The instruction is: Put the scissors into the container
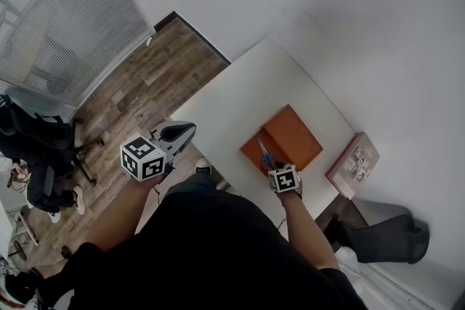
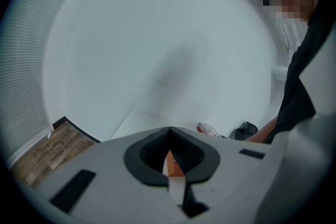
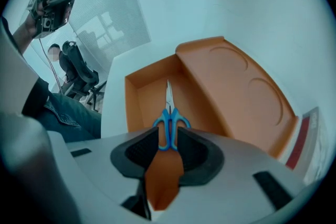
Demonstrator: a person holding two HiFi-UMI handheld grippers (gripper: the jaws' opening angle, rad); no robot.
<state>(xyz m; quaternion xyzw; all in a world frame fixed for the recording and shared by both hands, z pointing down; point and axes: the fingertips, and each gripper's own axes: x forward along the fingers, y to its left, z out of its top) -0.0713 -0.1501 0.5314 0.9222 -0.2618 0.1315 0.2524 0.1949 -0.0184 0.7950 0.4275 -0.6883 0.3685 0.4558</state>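
Observation:
Blue-handled scissors (image 3: 168, 124) are held by their handles in my right gripper (image 3: 168, 132), which is shut on them. Their closed blades point forward over the narrow, deep compartment of the orange container (image 3: 231, 86). In the head view the container (image 1: 294, 133) lies on the white table (image 1: 247, 87), with the right gripper (image 1: 272, 166) and the scissors (image 1: 266, 155) at its near edge. My left gripper (image 1: 187, 129) hangs off the table's left side, above the floor. Its jaws (image 2: 169, 131) meet at the tips with nothing between them.
A flat reddish box with pictures (image 1: 353, 163) lies at the table's right end, next to the container. The container's raised half has two round recesses (image 3: 257, 94). A black bag (image 1: 385, 239) sits on the floor at the right and an office chair (image 1: 40, 145) at the left.

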